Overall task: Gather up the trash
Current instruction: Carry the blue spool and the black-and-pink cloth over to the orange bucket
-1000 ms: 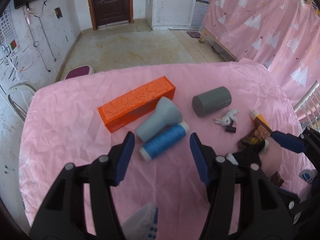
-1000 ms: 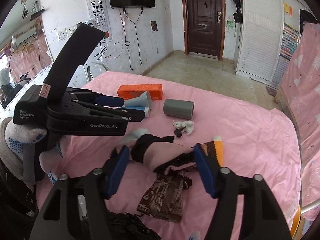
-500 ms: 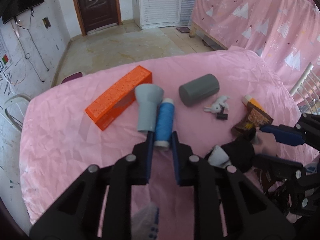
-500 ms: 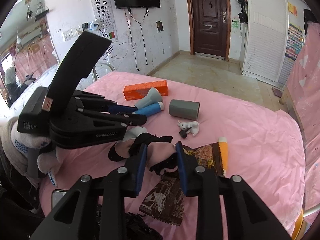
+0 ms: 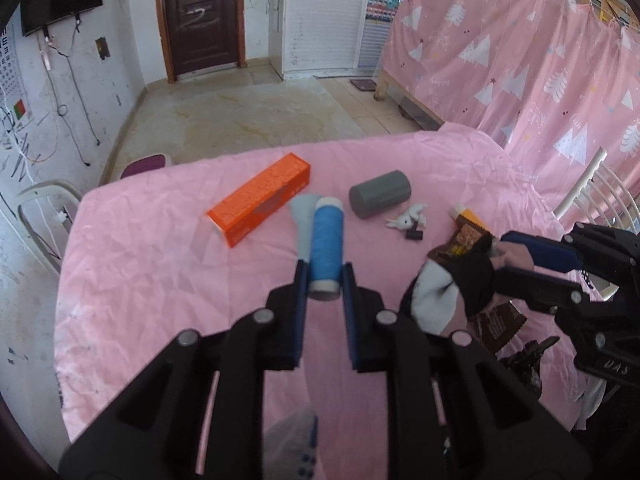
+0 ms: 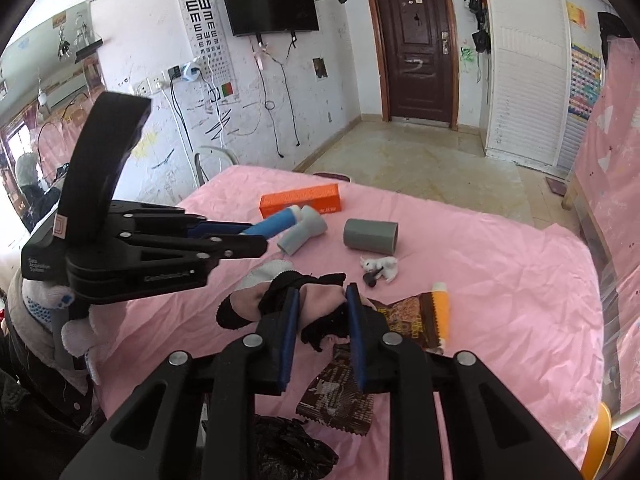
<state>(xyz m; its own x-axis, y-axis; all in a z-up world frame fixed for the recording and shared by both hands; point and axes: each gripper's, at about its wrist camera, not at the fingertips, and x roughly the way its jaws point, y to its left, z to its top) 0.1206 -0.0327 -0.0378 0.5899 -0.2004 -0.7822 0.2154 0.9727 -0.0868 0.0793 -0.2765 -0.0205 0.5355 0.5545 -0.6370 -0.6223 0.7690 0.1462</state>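
Your left gripper clamps the blue spool, axis along the fingers; right gripper pinches the sock, bag directly beneath it.

Pink tablecloth: thin cloth, matt, heavily creased. Blue spool: wound thread, faint sheen, white plastic ends. Grey cone and grey cylinder: smooth matt plastic. Orange box: matt card. Brown wrappers: glossy crinkled foil, zigzag-cut edges. Sock: soft knit, black, pink and grey. Black bag, near edge: shiny crumpled film.
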